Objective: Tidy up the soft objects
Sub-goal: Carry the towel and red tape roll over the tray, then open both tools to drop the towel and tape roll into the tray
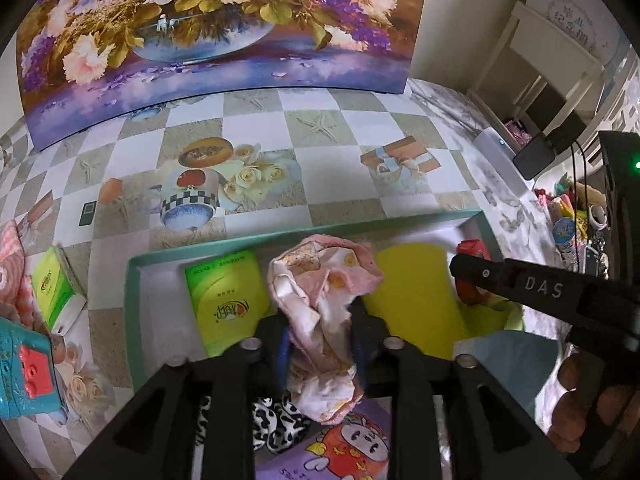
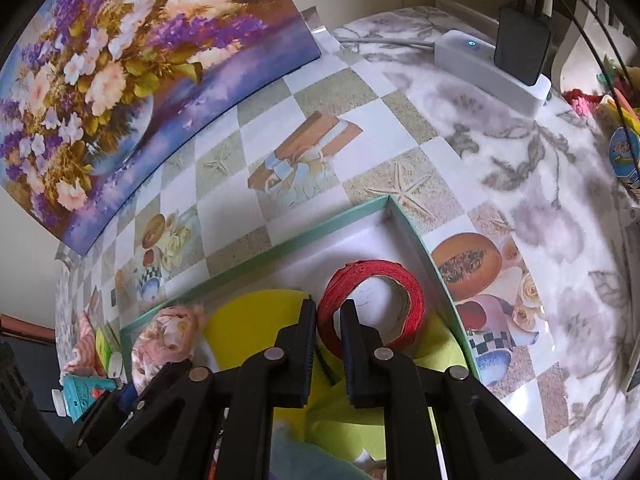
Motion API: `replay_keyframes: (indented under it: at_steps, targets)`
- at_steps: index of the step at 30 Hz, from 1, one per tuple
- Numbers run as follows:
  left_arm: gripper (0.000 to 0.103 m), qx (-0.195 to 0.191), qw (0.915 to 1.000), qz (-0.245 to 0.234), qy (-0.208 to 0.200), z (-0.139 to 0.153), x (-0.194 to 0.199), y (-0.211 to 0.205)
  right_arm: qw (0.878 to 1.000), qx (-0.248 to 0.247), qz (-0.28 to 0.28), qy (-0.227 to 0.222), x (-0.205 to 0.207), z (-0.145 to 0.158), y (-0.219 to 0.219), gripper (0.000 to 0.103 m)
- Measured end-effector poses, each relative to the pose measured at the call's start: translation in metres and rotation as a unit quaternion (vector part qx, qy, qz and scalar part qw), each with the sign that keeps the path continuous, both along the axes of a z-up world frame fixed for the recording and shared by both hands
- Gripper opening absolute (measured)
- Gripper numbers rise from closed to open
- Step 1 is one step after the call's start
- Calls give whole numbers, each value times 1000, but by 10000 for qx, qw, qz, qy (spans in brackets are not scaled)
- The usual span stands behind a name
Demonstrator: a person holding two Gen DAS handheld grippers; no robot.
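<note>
A teal-rimmed box (image 1: 132,280) lies on the table; its rim also shows in the right wrist view (image 2: 416,240). My left gripper (image 1: 320,320) is shut on a pink and white patterned cloth (image 1: 320,280) and holds it over the box. The cloth shows at the left of the right wrist view (image 2: 164,340). My right gripper (image 2: 330,312) is shut on the rim of a red ribbon roll (image 2: 376,300) in the box's right corner. In the box lie a green tissue pack (image 1: 228,300) and a yellow cloth (image 1: 412,296). The right gripper's finger (image 1: 520,284) reaches in from the right.
A second green pack (image 1: 56,292), a pink cloth (image 1: 12,272) and a teal toy (image 1: 24,368) lie left of the box. A black-and-white spotted item (image 1: 280,424) and a cartoon-printed item (image 1: 352,448) lie below. A flower painting (image 1: 224,32) stands behind. A white power strip (image 2: 492,68) lies at the right.
</note>
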State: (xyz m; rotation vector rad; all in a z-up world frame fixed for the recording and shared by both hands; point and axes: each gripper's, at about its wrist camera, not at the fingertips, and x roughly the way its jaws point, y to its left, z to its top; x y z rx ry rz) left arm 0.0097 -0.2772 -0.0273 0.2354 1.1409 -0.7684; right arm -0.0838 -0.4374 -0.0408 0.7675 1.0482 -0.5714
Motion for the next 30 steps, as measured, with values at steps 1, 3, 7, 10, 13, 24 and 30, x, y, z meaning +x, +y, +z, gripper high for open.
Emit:
replay_keyframes:
  at_steps: [1, 3, 7, 10, 13, 24, 30]
  targets:
    - [46, -29, 10000, 34, -12, 4, 1, 1, 10000, -33, -2, 27, 0, 2, 1, 14]
    - [57, -85, 9999, 65, -70, 15, 2, 4, 9999, -105, 20, 95, 1, 8, 2, 14]
    - [63, 99, 9995, 255, -149, 35, 8, 13, 9992, -304, 67, 241, 4, 20, 5, 25]
    - [75, 225, 9988, 432, -53, 44, 15, 23, 9988, -407, 135, 256, 5, 30, 9, 53]
    - [80, 405, 9970, 653, -29, 48, 22, 34, 9975, -584, 164, 371, 6, 40, 15, 60]
    - [91, 749, 9853, 1508, -286, 53, 54, 87, 9891, -1192, 475, 729, 20, 65, 44, 79]
    - [91, 620, 9835, 1670, -317, 64, 62, 105, 9864, -1314, 528, 832, 25, 68, 56, 85]
